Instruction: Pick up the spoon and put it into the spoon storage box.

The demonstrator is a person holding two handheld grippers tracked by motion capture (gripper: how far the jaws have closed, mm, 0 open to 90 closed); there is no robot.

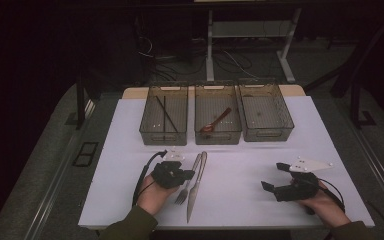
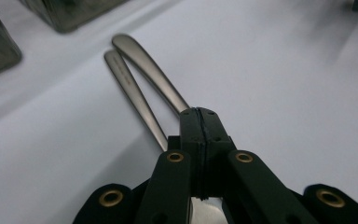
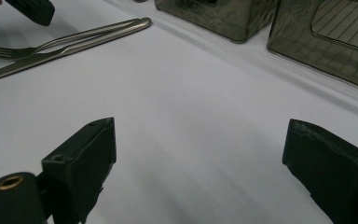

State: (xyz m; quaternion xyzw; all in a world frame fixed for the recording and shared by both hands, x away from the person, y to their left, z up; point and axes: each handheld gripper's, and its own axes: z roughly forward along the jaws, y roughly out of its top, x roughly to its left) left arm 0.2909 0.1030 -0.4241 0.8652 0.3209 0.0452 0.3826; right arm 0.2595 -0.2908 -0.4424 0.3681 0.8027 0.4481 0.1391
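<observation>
A steel fork (image 1: 186, 182) and a steel knife (image 1: 195, 192) lie side by side on the white table (image 1: 240, 200), handles pointing toward the bins. My left gripper (image 1: 191, 174) sits low over them from the left, with its jaws pressed together. In the left gripper view its tips (image 2: 199, 112) meet pad to pad just above the fork handle (image 2: 128, 81) and knife handle (image 2: 147, 65), and nothing shows between them. My right gripper (image 1: 271, 175) rests at the right of the table with its jaws wide apart (image 3: 200, 133) and bare table between them.
Three dark see-through bins stand in a row at the back. The left bin (image 1: 150, 131) holds dark chopsticks (image 1: 164, 114), the middle bin (image 1: 232, 131) a reddish-brown spoon (image 1: 215, 121), and the right bin (image 1: 267, 134) looks bare. A person's hands hold both grippers at the near edge.
</observation>
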